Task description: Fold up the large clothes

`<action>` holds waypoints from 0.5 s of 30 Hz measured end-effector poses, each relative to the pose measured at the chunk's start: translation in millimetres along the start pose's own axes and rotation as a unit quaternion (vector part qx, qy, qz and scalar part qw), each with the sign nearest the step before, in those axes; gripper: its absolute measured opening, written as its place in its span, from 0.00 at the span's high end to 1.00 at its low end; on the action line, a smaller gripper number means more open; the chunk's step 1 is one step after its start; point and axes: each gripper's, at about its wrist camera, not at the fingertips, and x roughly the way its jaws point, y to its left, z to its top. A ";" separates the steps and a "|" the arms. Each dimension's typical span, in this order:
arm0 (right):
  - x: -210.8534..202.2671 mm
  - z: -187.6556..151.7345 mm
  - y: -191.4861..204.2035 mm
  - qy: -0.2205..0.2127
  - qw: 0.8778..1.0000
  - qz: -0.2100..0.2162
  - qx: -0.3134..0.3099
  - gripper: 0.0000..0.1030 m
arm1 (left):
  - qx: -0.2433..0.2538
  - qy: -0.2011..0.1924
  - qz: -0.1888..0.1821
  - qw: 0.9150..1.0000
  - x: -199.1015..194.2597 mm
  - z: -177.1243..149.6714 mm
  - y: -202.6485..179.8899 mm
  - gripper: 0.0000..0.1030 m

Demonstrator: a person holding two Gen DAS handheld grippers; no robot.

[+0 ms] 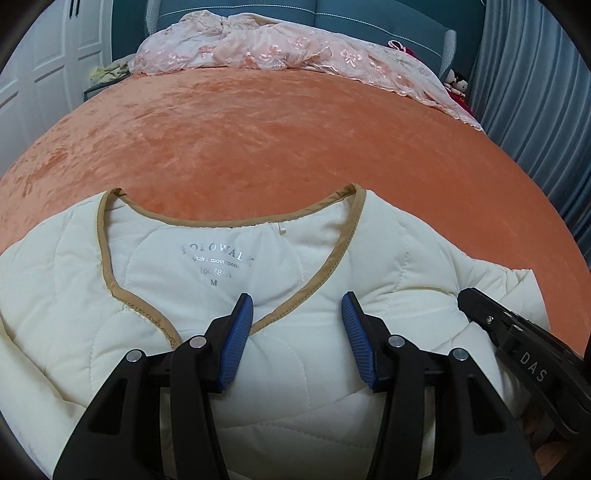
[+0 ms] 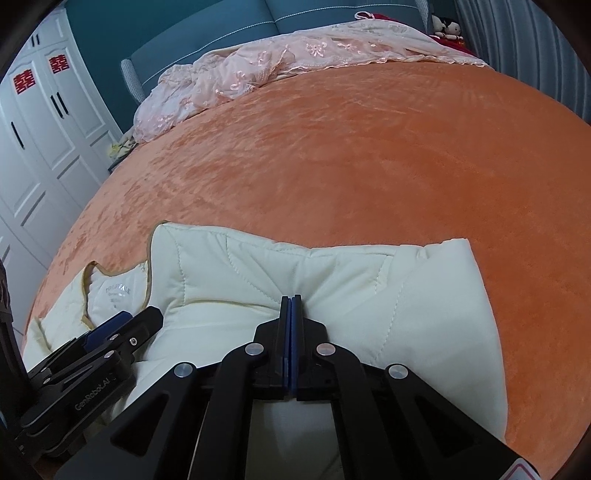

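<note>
A cream quilted jacket (image 1: 295, 354) with tan neck trim lies collar-up on the orange bedspread (image 1: 280, 147). My left gripper (image 1: 297, 310) is open, its blue pads hovering over the jacket's chest just below the V-neck. My right gripper (image 2: 291, 301) is shut, its tips at a crease in the folded sleeve and shoulder of the jacket (image 2: 332, 280); whether cloth is pinched between the pads is not clear. The right gripper also shows in the left wrist view (image 1: 509, 332) at the jacket's right side, and the left gripper shows in the right wrist view (image 2: 125, 325).
A pink lace coverlet (image 1: 280, 48) lies bunched along the head of the bed by the teal headboard (image 2: 207, 33). White wardrobe doors (image 2: 40, 140) stand at the left. Grey curtains (image 1: 535, 96) hang at the right. A doll (image 2: 447, 26) sits in the far right corner.
</note>
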 end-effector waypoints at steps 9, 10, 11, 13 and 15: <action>-61.6 18.9 18.7 -0.026 0.999 -0.006 0.030 0.88 | -0.030 -0.008 0.072 0.997 -67.6 25.9 81.7 0.58; -58.0 18.0 37.1 -0.005 1.000 0.011 0.004 0.88 | -0.024 0.005 0.081 0.996 -64.9 26.0 88.4 0.58; -51.0 14.3 60.5 0.019 0.999 0.027 -0.027 0.88 | -0.021 0.017 0.089 0.996 -61.0 25.0 93.7 0.58; -33.8 5.7 97.1 0.053 0.995 0.058 -0.066 0.90 | -0.027 0.038 0.082 0.996 -53.6 21.2 101.5 0.58; -14.7 -2.7 123.4 0.075 0.991 0.061 -0.098 0.90 | -0.027 0.045 0.077 0.996 -47.3 15.2 105.8 0.58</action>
